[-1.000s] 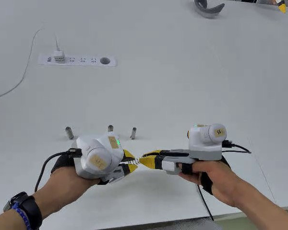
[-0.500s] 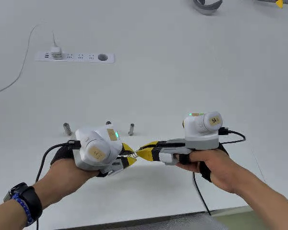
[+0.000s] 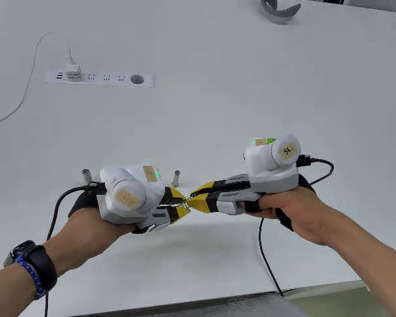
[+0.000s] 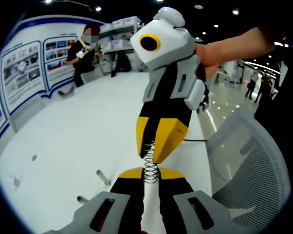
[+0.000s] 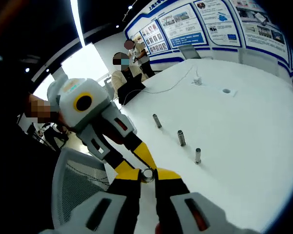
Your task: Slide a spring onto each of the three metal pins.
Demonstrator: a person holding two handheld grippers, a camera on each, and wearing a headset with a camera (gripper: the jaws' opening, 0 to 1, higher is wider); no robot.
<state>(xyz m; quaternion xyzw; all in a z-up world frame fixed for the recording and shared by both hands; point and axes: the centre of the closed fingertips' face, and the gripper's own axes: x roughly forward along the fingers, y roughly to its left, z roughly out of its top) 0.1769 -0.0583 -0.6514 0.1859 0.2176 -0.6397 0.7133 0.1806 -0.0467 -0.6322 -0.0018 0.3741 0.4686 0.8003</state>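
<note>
Handover step, we judge: the left tool (image 4: pixel 150 176) and right tool (image 5: pixel 147 177) meet tip to tip at lower centre of the head view, each closed narrow on one end of the spring (image 4: pixel 149 161), so we line it up before either lets go; white tabletop (image 3: pixel 251 79), bare pin (image 5: pixel 198 155) right of centre in the right gripper view, poster panels (image 5: pixel 205 19) at its upper right.

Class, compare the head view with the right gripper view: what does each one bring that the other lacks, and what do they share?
The head view adds a wristwatch on the person's left wrist and a grey curved object at the table's far edge. The right gripper view adds the full row of three pins, wall posters, a seated person and a mesh chair. Both share the white table, and the left gripper and right gripper meeting tip to tip on the spring.
</note>
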